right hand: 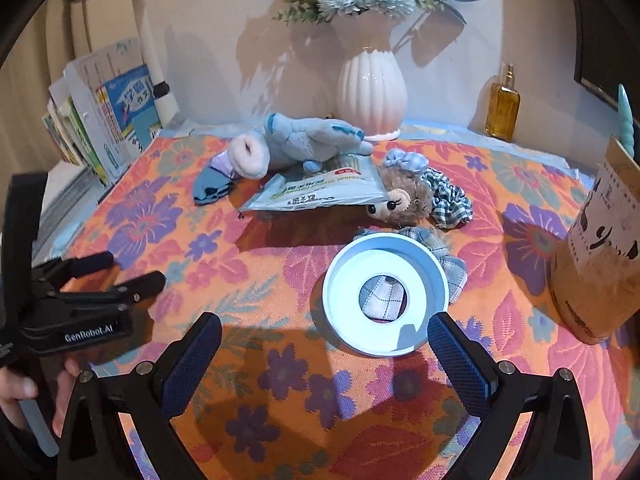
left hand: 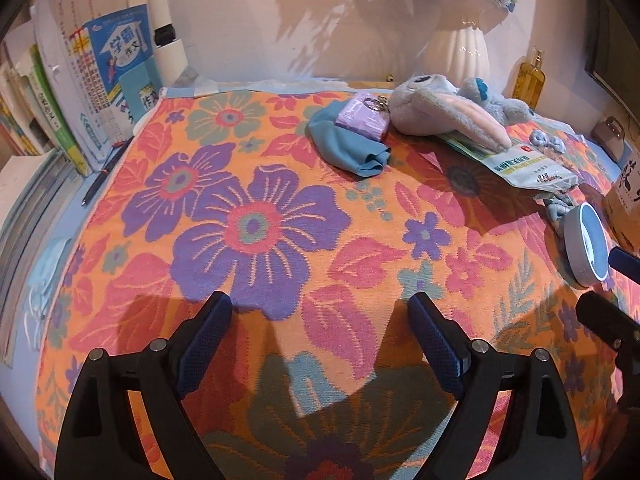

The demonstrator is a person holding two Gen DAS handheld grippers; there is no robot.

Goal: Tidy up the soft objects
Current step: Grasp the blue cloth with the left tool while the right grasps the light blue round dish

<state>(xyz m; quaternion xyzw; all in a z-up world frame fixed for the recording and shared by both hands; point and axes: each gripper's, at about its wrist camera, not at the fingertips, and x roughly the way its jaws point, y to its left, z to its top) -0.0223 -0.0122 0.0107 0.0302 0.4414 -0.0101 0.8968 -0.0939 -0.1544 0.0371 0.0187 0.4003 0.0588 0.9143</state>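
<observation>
A grey-blue plush rabbit lies at the back of the floral cloth, partly on a plastic packet. It also shows in the left wrist view. A teal cloth with a lilac pouch lies left of it. A small bear doll and a checked scrunchie lie right of the packet. A white tape roll rests on checked fabric. My right gripper is open just before the roll. My left gripper is open over bare cloth.
Books lean at the back left beside a lamp stem. A white vase with flowers and an amber bottle stand by the wall. A brown canister stands at the right. A pen lies by the cloth's left edge.
</observation>
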